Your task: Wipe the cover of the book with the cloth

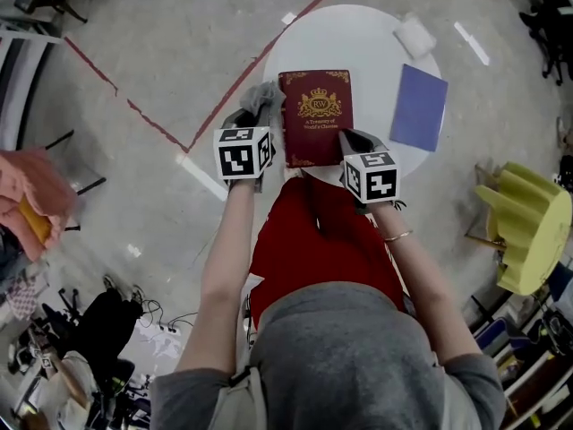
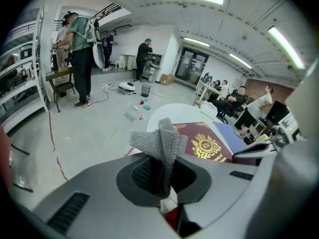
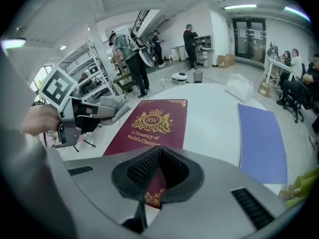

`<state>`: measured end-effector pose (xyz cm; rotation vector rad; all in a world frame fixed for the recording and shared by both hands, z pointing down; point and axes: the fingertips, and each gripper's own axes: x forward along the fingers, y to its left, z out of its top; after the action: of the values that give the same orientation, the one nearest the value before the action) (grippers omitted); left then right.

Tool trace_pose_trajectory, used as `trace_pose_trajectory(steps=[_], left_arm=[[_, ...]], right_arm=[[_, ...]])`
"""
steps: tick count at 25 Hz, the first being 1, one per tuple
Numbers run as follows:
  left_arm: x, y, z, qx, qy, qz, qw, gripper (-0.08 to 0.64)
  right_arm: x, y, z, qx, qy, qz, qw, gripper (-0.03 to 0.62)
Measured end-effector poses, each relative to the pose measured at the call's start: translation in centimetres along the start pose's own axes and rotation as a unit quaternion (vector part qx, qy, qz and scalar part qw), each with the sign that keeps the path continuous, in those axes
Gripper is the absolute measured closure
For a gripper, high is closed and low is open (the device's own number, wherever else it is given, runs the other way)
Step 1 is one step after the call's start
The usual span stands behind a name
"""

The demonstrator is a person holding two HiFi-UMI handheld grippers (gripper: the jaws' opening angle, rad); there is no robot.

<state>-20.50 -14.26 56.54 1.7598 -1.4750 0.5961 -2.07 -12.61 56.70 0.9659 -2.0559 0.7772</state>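
Observation:
A maroon book (image 1: 315, 119) with a gold crest lies flat at the near side of the round white table (image 1: 358, 27). My left gripper (image 1: 253, 112) is just off the book's left edge, shut on a grey cloth (image 1: 265, 95). In the left gripper view the cloth (image 2: 159, 141) sticks up out of the closed jaws (image 2: 163, 169), with the book (image 2: 207, 146) just beyond. My right gripper (image 1: 351, 138) is at the book's near right corner. Its jaws (image 3: 159, 152) are shut over the near edge of the book (image 3: 149, 123). The left gripper (image 3: 75, 114) and cloth (image 3: 107, 106) show at left.
A purple folder (image 1: 419, 107) lies right of the book, and a white packet (image 1: 414, 36) sits at the table's far right. A yellow stool (image 1: 524, 222) stands on the floor to the right. Several people stand or sit in the room beyond.

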Motion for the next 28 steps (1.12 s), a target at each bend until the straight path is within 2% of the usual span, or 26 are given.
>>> trace_pose_trajectory(steps=[6,14,23,28], left_arm=[[-0.1,-4.7,0.5,0.030,0.001,-0.047,0.9984,0.531],[1.8,-11.9,0.5,0.116,0.021,-0.088,0.9891,0.531],[4.2,-17.5,0.2,0.152,0.039,-0.125,0.9797,0.531],[5.0,-18.0,-1.1,0.168,0.057,-0.119,0.9769,0.531]], right_arm=[[-0.7,0.0,-0.9,0.029,0.001,-0.017,0.999,0.563],[-2.2,-0.3,-1.7,0.057,-0.023,0.001,0.998,0.563],[-3.8,-1.6,-2.8,0.084,-0.032,0.003,0.996,0.563],[-3.8,-1.3,-3.0,0.084,-0.029,0.012,0.996,0.563]])
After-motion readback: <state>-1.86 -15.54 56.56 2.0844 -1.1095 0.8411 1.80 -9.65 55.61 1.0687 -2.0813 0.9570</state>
